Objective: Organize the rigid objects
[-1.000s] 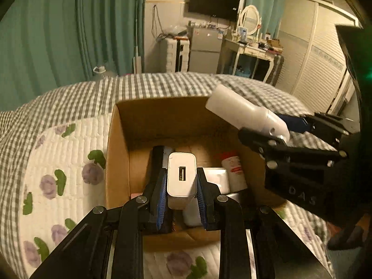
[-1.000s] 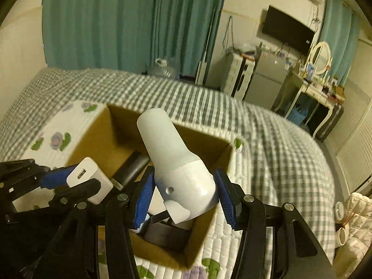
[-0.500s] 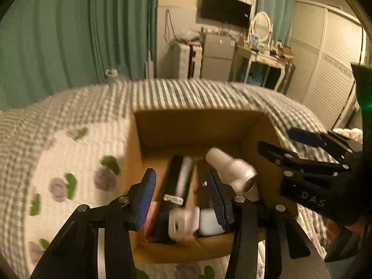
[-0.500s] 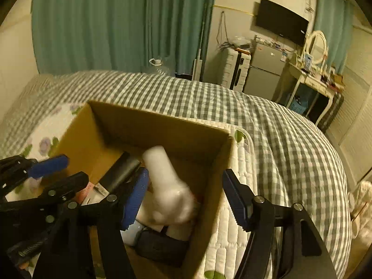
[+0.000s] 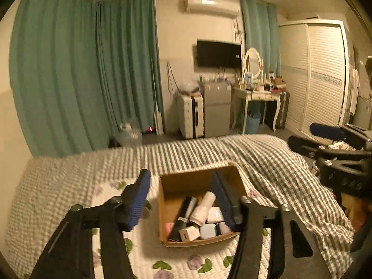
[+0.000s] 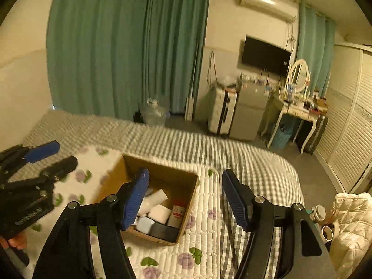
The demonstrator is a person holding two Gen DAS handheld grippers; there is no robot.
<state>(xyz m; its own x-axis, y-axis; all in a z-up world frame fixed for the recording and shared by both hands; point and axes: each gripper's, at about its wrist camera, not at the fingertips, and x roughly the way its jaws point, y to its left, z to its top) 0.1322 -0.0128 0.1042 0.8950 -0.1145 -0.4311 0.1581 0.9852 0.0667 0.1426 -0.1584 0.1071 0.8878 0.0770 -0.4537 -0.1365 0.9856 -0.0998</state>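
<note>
An open cardboard box (image 5: 172, 181) sits on the bed and also shows in the right wrist view (image 6: 186, 207). Inside lie a white bottle (image 5: 202, 208), a white USB charger (image 5: 188, 233), a black tube (image 5: 186, 211) and other small items. In the right wrist view a red-capped white tube (image 6: 177, 212) and a black case (image 6: 164, 231) show inside. My left gripper (image 5: 182, 200) is open and empty, high above the box. My right gripper (image 6: 183, 197) is open and empty, above the box's right side; it also appears at the right of the left wrist view (image 5: 325, 137).
The box rests on a white floral quilt (image 5: 139, 255) over a grey checked bedspread (image 5: 267, 162). Beyond the bed stand teal curtains (image 5: 93, 69), a suitcase (image 5: 189, 116), a small fridge (image 5: 216, 111), a dressing table (image 5: 258, 95) and a louvred wardrobe (image 5: 320, 74). Mugs (image 6: 325, 230) sit bottom right.
Both grippers let go: the charger and the white bottle dropped into the box. Both grippers then opened wide and rose well above and away from the box.
</note>
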